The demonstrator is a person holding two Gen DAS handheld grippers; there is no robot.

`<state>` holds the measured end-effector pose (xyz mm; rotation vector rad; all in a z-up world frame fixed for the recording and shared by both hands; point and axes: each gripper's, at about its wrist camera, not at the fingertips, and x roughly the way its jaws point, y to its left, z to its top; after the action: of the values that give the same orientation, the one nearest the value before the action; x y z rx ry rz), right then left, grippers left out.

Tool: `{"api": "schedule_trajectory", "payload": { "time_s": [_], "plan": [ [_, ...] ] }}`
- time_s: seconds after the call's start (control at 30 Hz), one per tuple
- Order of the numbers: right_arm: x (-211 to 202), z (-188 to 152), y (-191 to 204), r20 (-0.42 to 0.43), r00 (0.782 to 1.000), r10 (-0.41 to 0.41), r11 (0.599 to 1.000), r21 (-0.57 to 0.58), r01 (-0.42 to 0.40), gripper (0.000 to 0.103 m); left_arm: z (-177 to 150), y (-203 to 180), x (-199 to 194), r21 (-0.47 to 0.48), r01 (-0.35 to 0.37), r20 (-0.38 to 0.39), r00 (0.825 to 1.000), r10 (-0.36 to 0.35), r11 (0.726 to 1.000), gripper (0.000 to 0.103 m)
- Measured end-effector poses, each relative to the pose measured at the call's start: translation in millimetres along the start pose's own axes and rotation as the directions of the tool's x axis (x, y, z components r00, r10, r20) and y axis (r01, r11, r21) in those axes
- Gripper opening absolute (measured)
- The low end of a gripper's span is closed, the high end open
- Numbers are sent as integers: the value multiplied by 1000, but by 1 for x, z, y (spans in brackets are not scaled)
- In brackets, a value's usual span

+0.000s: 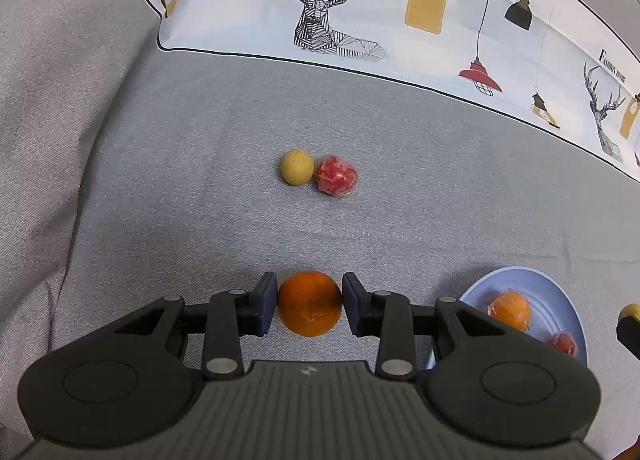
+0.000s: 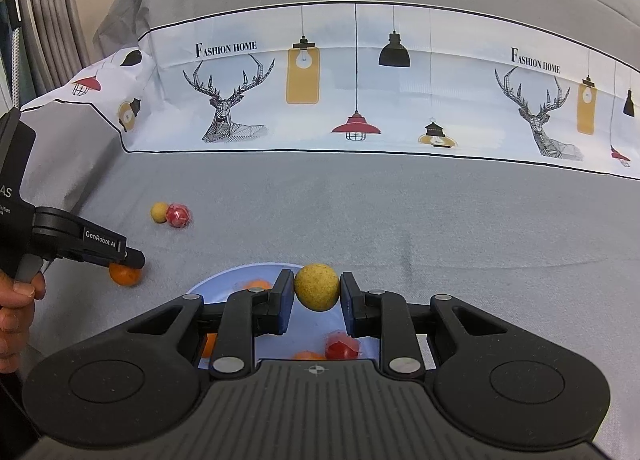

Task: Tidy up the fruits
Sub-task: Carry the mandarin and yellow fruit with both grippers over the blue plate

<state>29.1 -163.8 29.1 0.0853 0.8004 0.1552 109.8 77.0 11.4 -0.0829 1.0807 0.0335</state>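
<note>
Grey woven cloth (image 1: 400,219) carries scattered fruit, with each gripper clenched on one piece.

From left to right: the left gripper (image 1: 309,300) clamps a round orange (image 1: 309,306) resting on the cloth; beyond it lie a pale yellow ball-shaped fruit (image 1: 296,166) touching a red fruit in clear wrap (image 1: 337,175); the right gripper (image 2: 317,288) grasps a speckled yellow round fruit (image 2: 317,287) above a light blue plate (image 2: 240,276) holding orange and red fruits.
</note>
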Motion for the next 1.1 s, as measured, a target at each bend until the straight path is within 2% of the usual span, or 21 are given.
{"api": "schedule_trajectory", "payload": {
  "time_s": [0.7,0.77,0.83,1.1],
  "plan": [
    [2,-1,3,-6,1000,0,1000,-12,0,26,1,1,-2,-11,3,11,1000,-3,1000,39],
    [2,-1,3,-10,1000,-3,1000,-15,3,26,2,0,-4,-11,12,21,1000,-12,1000,39],
    [4,-1,4,-20,1000,-17,1000,-25,16,26,2,-2,-7,-4,28,38,999,-28,1000,35],
    [6,-3,4,-48,998,-28,999,-37,27,26,0,-24,-19,93,110,106,987,-120,989,30]
  ]
}}
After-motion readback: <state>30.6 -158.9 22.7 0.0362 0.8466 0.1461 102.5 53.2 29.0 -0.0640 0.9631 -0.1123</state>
